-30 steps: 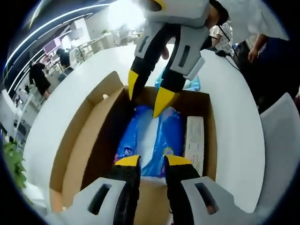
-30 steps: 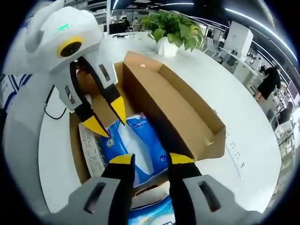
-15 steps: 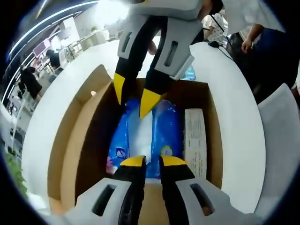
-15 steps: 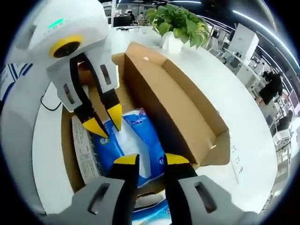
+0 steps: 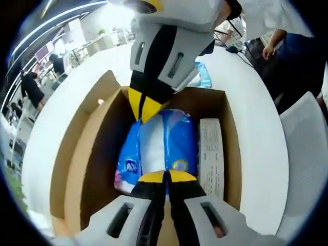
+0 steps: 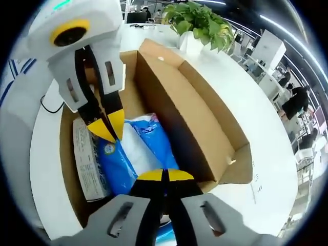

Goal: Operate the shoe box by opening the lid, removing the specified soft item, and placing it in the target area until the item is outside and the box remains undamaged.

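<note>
Both hand-held grippers are pinching opposite ends of the blue soft pack (image 5: 161, 146) inside the open shoe box (image 5: 100, 154): left hand-held gripper (image 5: 164, 178) w/ jaws closed on it, right hand-held gripper (image 6: 164, 175) likewise. Risk: film tearing/slipping if they're pulling apart, or the pack snagging the box wall.

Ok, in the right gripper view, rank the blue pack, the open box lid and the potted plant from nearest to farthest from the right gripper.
1. blue pack: pinched at the right gripper, inside the box.
2. box lid: folded open, to the right.
3. potted plant: on the table beyond the box, at the top.
</note>
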Action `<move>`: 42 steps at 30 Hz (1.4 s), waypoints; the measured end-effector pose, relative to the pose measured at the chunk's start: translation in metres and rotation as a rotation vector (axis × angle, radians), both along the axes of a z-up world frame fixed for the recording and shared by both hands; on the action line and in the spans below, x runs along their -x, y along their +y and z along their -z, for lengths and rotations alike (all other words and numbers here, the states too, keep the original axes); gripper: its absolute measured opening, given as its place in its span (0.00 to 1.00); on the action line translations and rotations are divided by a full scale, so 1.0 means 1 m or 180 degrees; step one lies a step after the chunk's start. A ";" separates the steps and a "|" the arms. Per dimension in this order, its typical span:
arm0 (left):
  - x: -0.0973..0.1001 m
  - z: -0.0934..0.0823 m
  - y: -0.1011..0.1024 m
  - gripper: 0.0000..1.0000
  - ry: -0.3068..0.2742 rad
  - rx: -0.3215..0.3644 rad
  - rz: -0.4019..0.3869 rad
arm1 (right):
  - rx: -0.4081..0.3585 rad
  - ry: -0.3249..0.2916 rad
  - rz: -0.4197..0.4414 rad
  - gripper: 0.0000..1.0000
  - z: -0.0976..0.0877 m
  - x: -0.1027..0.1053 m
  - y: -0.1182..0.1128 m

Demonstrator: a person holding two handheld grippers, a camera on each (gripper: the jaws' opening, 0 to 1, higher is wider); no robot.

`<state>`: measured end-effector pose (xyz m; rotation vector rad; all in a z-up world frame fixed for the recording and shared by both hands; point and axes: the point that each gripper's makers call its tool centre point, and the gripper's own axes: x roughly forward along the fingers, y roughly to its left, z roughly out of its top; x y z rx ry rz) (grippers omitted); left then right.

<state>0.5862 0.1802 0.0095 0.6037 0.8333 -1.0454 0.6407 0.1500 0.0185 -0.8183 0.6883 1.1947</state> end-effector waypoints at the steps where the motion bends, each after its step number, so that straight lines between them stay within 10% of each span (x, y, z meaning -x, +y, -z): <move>1: 0.000 -0.001 0.000 0.00 -0.0010 0.0004 0.0006 | -0.0009 -0.0008 -0.0005 0.00 -0.001 0.000 0.000; 42: 0.001 -0.069 0.014 0.00 -0.0508 0.0003 0.0037 | -0.0309 -0.0255 -0.0015 0.00 -0.064 -0.008 0.019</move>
